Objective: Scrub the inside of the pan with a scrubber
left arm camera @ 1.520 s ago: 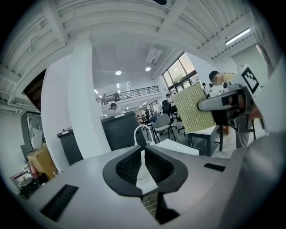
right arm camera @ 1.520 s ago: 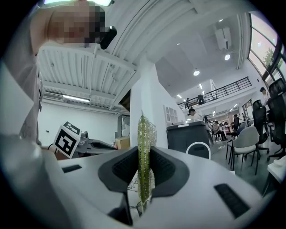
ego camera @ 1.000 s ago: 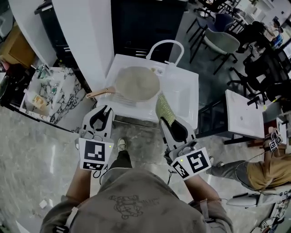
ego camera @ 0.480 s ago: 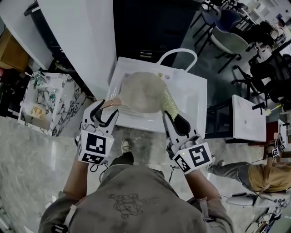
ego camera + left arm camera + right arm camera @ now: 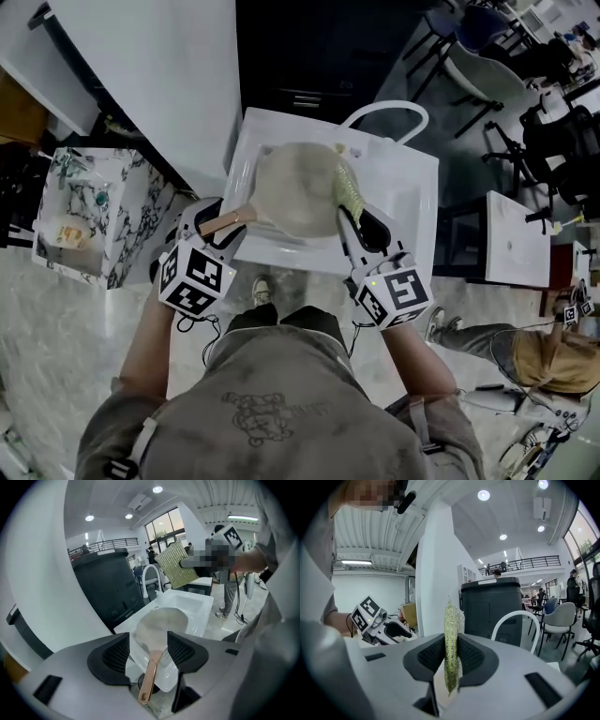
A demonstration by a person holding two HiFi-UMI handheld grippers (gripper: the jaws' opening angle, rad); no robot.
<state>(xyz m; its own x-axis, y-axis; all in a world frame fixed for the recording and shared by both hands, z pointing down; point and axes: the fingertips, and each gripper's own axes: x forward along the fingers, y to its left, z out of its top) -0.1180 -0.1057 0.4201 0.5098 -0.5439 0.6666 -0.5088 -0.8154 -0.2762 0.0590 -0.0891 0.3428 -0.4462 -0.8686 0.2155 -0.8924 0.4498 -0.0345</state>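
Head view: right gripper [image 5: 348, 212] holds scrubber [image 5: 348, 186] above pan [image 5: 292, 190]

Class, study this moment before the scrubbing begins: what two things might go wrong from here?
1. The left gripper's jaws have just been opening and straddle the pan handle without gripping it; if scrubbing starts first, the pan may slide in the sink.
2. The right gripper pinches the thin scrubber by one end, so it may fold or slip under pressure.
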